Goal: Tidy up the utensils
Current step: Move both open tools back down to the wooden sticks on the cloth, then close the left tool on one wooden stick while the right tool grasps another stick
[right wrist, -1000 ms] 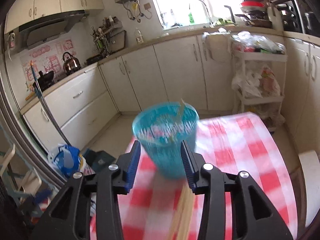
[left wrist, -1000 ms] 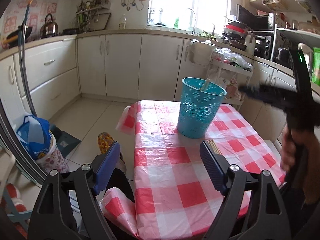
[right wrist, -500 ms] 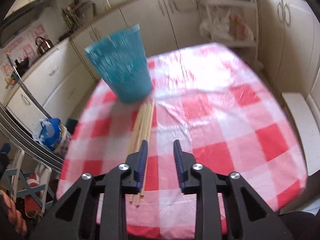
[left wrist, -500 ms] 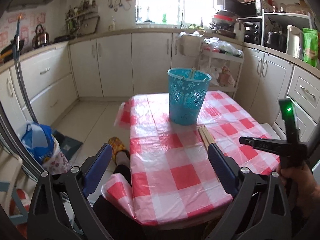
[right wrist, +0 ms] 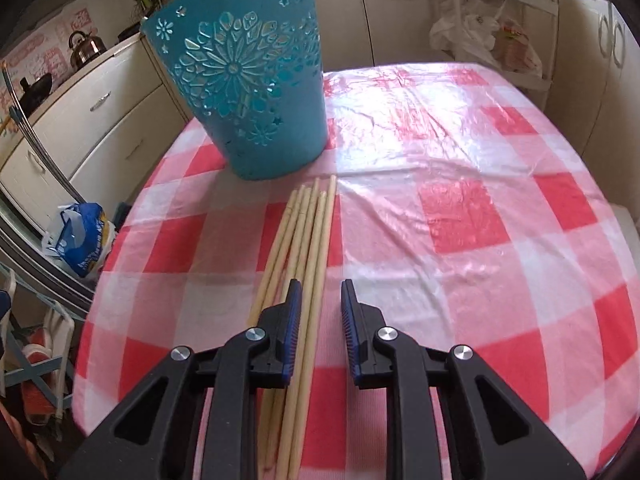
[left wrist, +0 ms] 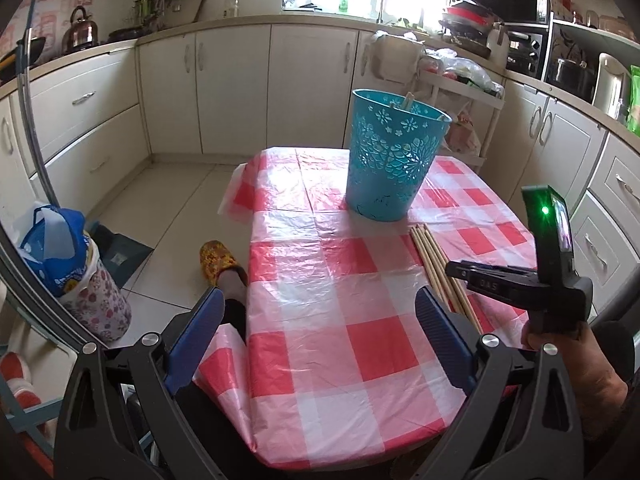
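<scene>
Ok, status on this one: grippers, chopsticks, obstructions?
Left gripper open, empty. Right gripper narrowing over chopsticks, none gripped. Bucket upright beyond. Nothing blocking.

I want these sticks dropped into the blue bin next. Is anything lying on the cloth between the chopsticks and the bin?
Nothing visible. The chopsticks lie on the checked tablecloth with their far tips just short of the teal bin, only bare cloth between. The right gripper hangs over their near half.

A home kitchen is being shown: cream cabinets (left wrist: 236, 88) are lining the walls, a kettle (left wrist: 82, 30) is being kept on the counter, a checked tablecloth (left wrist: 340, 300) is covering the table.
</scene>
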Demonstrator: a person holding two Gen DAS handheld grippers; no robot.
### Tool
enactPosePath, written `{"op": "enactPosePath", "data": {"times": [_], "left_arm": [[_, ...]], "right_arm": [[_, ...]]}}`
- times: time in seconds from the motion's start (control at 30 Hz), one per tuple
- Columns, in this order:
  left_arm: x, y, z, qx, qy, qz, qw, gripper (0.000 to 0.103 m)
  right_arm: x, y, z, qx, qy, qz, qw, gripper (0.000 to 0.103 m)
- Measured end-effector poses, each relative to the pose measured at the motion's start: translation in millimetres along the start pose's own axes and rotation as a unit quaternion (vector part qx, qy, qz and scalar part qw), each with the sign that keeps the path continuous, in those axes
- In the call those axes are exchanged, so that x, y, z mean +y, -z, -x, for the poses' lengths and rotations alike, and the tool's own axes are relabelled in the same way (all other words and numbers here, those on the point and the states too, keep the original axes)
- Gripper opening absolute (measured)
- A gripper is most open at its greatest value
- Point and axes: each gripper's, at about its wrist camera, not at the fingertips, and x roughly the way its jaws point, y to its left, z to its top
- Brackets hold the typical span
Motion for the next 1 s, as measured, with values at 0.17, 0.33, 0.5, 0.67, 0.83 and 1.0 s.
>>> {"op": "enactPosePath", "data": {"times": [0.17,0.33,0.5,0.67,0.83,1.0], "left_arm": [[-18.6,-5.2,-22.0,0.011,0.005,-0.01,0.9999,0.092],[-43.7,-15.4,-57.5,0.026,0.014,-0.017,0.9994,0.092],[-67.7,-26.0,-100.5,0.044,0.016,-0.02,0.9987,0.092],[-77.6,-26.5,-130.7,0.065,0.009,-0.014,0.9977,0.092],[-86.8,-26.1,-144.2,0.073,0.001,-0.028,0.9969,0.092],[-92.7,-26.6,-156.7,0.085,-0.016,-0.035,0.9956,0.092]], "right_arm": [[-10.1,-6.9,-3.3,0.001,-0.005,-0.001,1.0,0.014],[-33.7,-10.4,-2.5,0.001,-0.049,-0.04,0.998,0.013],[-28.7,-15.2,-3.4,0.003,-0.029,-0.007,1.0,0.012],[-46.2,-19.0,-1.8,0.004,-0.064,-0.041,0.997,0.012],[-52.8,-18.1,0.2,0.002,-0.059,-0.035,0.998,0.012],[-47.3,-24.1,0.3,-0.003,-0.063,-0.027,0.998,0.014]]}}
